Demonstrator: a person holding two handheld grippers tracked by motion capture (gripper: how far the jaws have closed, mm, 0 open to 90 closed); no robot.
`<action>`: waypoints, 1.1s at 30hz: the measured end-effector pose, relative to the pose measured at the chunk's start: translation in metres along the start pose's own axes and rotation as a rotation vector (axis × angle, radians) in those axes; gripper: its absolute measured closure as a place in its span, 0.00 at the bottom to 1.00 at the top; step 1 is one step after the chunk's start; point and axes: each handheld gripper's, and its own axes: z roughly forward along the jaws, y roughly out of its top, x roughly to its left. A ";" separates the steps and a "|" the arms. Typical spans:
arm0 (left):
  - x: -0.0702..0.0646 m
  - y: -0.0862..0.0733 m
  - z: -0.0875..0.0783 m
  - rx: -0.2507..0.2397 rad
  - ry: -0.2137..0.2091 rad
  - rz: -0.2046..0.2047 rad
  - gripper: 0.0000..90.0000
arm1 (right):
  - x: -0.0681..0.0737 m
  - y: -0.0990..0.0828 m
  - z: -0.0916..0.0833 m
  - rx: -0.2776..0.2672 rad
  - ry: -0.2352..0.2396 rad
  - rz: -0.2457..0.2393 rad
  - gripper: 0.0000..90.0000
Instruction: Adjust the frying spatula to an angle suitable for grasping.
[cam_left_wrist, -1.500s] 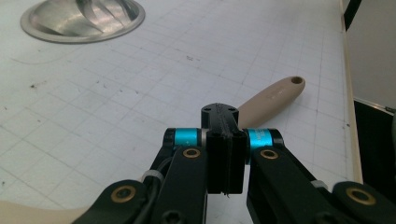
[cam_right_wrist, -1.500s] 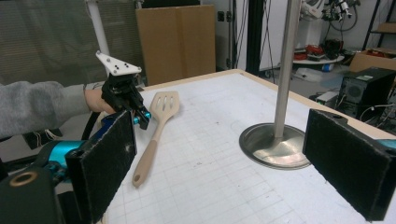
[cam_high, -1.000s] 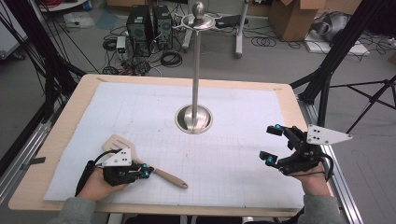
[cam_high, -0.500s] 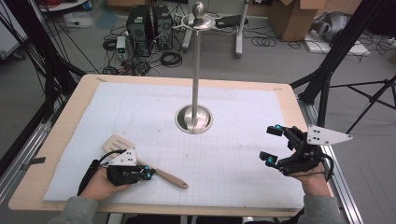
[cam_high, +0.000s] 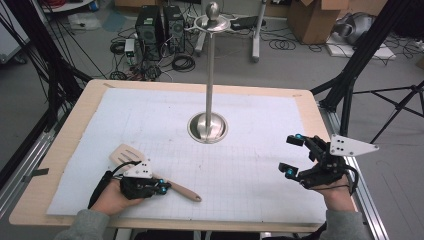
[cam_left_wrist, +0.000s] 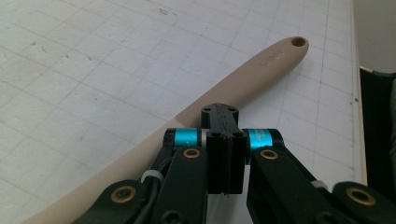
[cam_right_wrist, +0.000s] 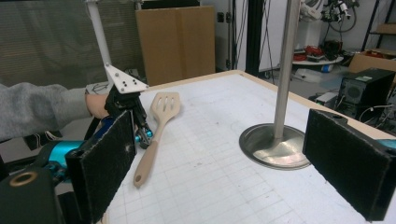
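This looks like a lab or workshop. At the top of the high view, black desktop computer towers (cam_high: 159, 31) stand on a grey concrete floor (cam_high: 300, 65) amid loose black cables (cam_high: 182, 62), with brown cardboard boxes (cam_high: 312, 20) at upper right. Black metal frame struts (cam_high: 360, 55) flank the wooden table (cam_high: 70, 150), which carries a white gridded mat (cam_high: 150, 120).
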 end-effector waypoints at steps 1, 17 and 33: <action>0.000 0.000 0.000 -0.005 0.001 0.001 1.00 | 0.000 0.000 0.000 0.001 -0.001 0.002 0.10; 0.003 0.008 0.008 -0.025 0.052 0.013 1.00 | 0.000 0.000 0.001 0.009 -0.003 -0.002 0.10; 0.022 0.019 0.019 -0.030 0.114 -0.050 1.00 | 0.001 -0.001 0.000 0.008 0.000 -0.002 0.10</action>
